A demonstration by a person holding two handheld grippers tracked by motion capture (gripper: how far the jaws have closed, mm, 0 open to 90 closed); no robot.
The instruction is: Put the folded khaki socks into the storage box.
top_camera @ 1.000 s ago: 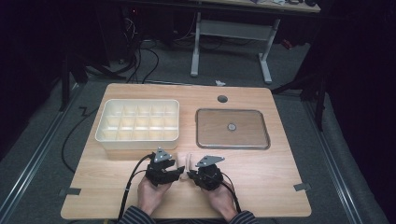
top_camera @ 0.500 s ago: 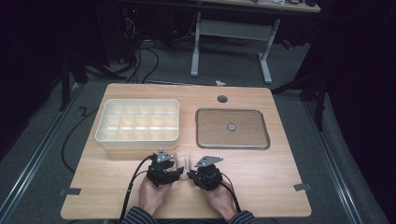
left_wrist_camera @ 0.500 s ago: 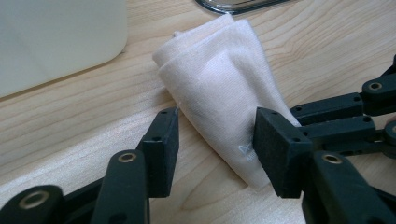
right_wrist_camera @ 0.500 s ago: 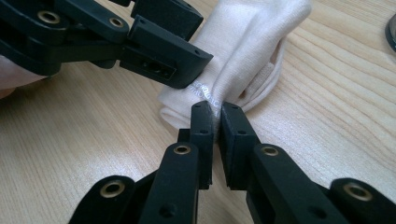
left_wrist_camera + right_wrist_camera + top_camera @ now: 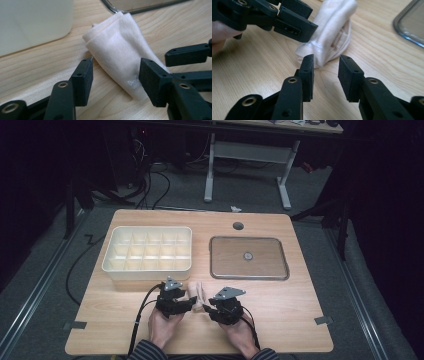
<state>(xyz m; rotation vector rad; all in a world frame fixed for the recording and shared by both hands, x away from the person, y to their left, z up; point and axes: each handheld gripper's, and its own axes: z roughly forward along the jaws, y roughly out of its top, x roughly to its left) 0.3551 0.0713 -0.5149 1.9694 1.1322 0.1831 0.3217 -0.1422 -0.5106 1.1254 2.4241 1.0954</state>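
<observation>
So the folded pale pink cloth is lying on the wooden table near the front edge, just in front of the white compartment box and near the corner of the metal tray, right between the two hands. The left tongs are spread pretty wide with the near end of the cloth sitting in the gap, the right-hand pad looks like it's touching the fabric while the other pad is just clear of it. The right tongs are open too, a narrower gap, pointed at the cloth's end and not gripping anything, with the left tongs just beside them.
</observation>
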